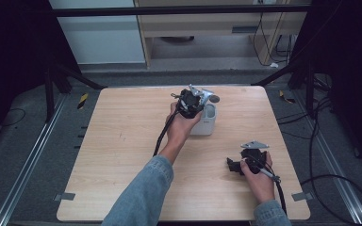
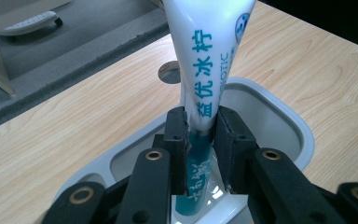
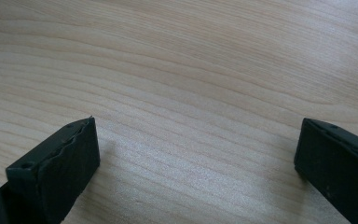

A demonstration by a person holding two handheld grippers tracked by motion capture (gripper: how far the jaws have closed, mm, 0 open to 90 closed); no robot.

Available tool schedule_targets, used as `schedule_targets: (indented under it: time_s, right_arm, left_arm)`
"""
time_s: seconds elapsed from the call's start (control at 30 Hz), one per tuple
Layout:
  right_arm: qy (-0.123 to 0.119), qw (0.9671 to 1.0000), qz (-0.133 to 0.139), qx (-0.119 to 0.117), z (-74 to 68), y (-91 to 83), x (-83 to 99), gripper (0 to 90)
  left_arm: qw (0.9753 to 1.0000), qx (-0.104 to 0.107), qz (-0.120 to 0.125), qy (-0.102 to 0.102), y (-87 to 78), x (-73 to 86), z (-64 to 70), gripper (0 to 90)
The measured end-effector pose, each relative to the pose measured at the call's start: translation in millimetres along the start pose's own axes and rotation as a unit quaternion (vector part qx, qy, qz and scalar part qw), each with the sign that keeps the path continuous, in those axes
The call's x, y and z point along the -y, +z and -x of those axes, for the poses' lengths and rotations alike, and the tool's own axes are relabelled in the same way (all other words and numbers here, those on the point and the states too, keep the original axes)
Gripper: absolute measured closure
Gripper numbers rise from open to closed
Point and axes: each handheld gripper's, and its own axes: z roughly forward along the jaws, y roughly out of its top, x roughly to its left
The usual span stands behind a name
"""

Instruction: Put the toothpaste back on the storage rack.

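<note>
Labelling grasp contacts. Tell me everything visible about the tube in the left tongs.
The tube is white, glossy, soft-looking plastic with teal Chinese characters, some Latin letters and a small round logo. It widens toward the top and turns teal at the low end. It stands nearly upright, its low end inside the white cup on the table. The left tongs are shut on its narrow lower part, one pad on each side.

The tube (image 2: 204,74) bears teal Chinese characters running down its white side; "益优冰柠" can be read above the jaws that pinch it. Beside them, in smaller teal capitals, stands "…IOTIC", its first letters hidden round the curve of the tube. More characters show lower, on the teal part between the jaws, too squeezed to read. A small round blue emblem near the top is unreadable.
</note>
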Motion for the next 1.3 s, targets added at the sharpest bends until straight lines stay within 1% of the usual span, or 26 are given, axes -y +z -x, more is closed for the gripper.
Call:
schedule_targets:
  time_s: [0.07,0.1,0.13,0.17,0.2,0.23,0.37,0.4,0.47,0.5,0.57,0.6,0.67,0.73,0.77,0.83,0.87,0.9,1.0,1.03,1.07,1.13,1.17,1.2,1.27,1.3]
  right_arm:
    - [-0.005,1.0,-0.001,0.001,0.6,0.0,0.2,0.4]
    - [0.0,1.0,0.0,0.0,0.0,0.0,0.0,0.3]
    - [-0.005,1.0,-0.001,0.001,0.5,0.0,0.2,0.3]
    - [0.0,1.0,0.0,0.0,0.0,0.0,0.0,0.3]
    - [-0.005,1.0,-0.001,0.001,0.6,0.0,0.2,0.4]
    - [0.0,1.0,0.0,0.0,0.0,0.0,0.0,0.3]
    - [0.001,1.0,-0.003,-0.002,-0.1,-0.6,-0.2,0.4]
    - [0.007,1.0,-0.002,-0.003,-0.7,-0.6,-0.4,0.4]
    - [0.002,1.0,-0.004,-0.002,-0.2,-0.6,-0.2,0.3]
    - [0.007,1.0,-0.002,-0.003,-0.7,-0.7,-0.4,0.3]
    - [0.002,1.0,-0.003,-0.003,-0.1,-0.6,-0.2,0.3]
    - [0.007,1.0,-0.002,-0.003,-0.7,-0.6,-0.4,0.4]
    - [0.007,1.0,-0.002,-0.003,-0.6,-0.6,-0.4,0.3]
    - [0.001,1.0,-0.003,-0.002,-0.1,-0.6,-0.2,0.4]
    - [0.006,1.0,-0.001,-0.003,-0.6,-0.4,-0.3,0.4]
    - [0.007,1.0,-0.001,-0.003,-0.6,-0.4,-0.3,0.4]
    - [0.002,1.0,-0.002,-0.002,-0.1,-0.4,-0.1,0.3]
    - [0.007,1.0,-0.001,-0.003,-0.6,-0.4,-0.3,0.4]
    - [0.006,1.0,-0.001,-0.003,-0.6,-0.4,-0.3,0.4]
    - [0.001,1.0,-0.002,-0.002,-0.1,-0.4,-0.1,0.4]
    - [0.006,1.0,-0.001,-0.003,-0.6,-0.4,-0.3,0.3]
    - [0.006,1.0,-0.001,-0.003,-0.6,-0.4,-0.3,0.3]
    - [0.001,1.0,-0.002,-0.002,-0.1,-0.4,-0.1,0.4]
    - [0.007,1.0,-0.001,-0.003,-0.7,-0.5,-0.3,0.3]
    - [0.002,1.0,-0.003,-0.002,-0.2,-0.5,-0.1,0.4]
    - [0.006,1.0,-0.001,-0.003,-0.6,-0.5,-0.3,0.3]
  left_arm:
    - [1.0,0.0,0.003,0.0,-2.1,1.2,-0.1,73.9]
    - [1.0,0.0,0.002,0.001,-3.6,1.6,-0.6,73.7]
    - [1.0,0.0,0.003,0.002,-4.8,2.1,-0.8,73.6]
    - [1.0,0.0,0.003,0.004,-6.0,2.6,-1.0,73.6]
    - [1.0,0.0,0.005,0.002,-6.9,3.3,-0.7,73.6]
    - [1.0,0.002,0.003,0.004,-8.0,4.2,-0.9,73.6]
    - [0.9999,0.003,0.009,0.007,-11.8,6.5,0.1,73.4]
    - [0.9999,0.002,0.01,0.01,-12.8,6.8,0.2,73.3]
    - [0.9998,0.0,0.01,0.015,-15.1,7.3,0.2,72.7]
    - [0.9998,0.0,0.01,0.016,-16.2,7.4,0.1,72.4]
    - [0.9997,-0.003,0.011,0.021,-18.9,7.5,0.1,72.1]
    - [0.9996,-0.005,0.012,0.025,-20.0,7.5,0.2,72.0]
    - [0.9995,-0.006,0.012,0.028,-22.6,7.7,-0.2,71.9]
    - [0.9995,-0.005,0.015,0.026,-24.7,8.4,-0.4,71.7]
    - [0.9995,-0.005,0.013,0.03,-26.1,8.7,-0.6,71.6]
    - [0.9993,-0.004,0.011,0.034,-29.4,9.3,-0.7,71.4]
    - [0.9993,-0.005,0.013,0.035,-30.7,9.6,-0.5,71.4]
    - [0.9992,-0.006,0.012,0.037,-32.4,9.6,-0.6,71.2]
    - [0.9988,-0.01,0.012,0.046,-37.8,9.5,-0.9,70.8]
    - [0.9988,-0.009,0.012,0.047,-39.5,9.4,-1.0,70.6]
    - [0.9987,-0.008,0.012,0.048,-41.3,9.4,-0.8,70.5]
    - [0.9986,-0.007,0.01,0.051,-44.8,9.4,-0.1,70.0]
    - [0.9985,-0.005,0.01,0.054,-46.4,9.7,0.2,69.7]
    - [0.9984,-0.004,0.01,0.056,-47.9,9.9,0.7,69.2]
    - [0.9981,-0.004,0.009,0.061,-50.8,10.4,1.5,68.0]
    - [0.9981,-0.004,0.009,0.061,-50.8,10.4,1.5,67.5]
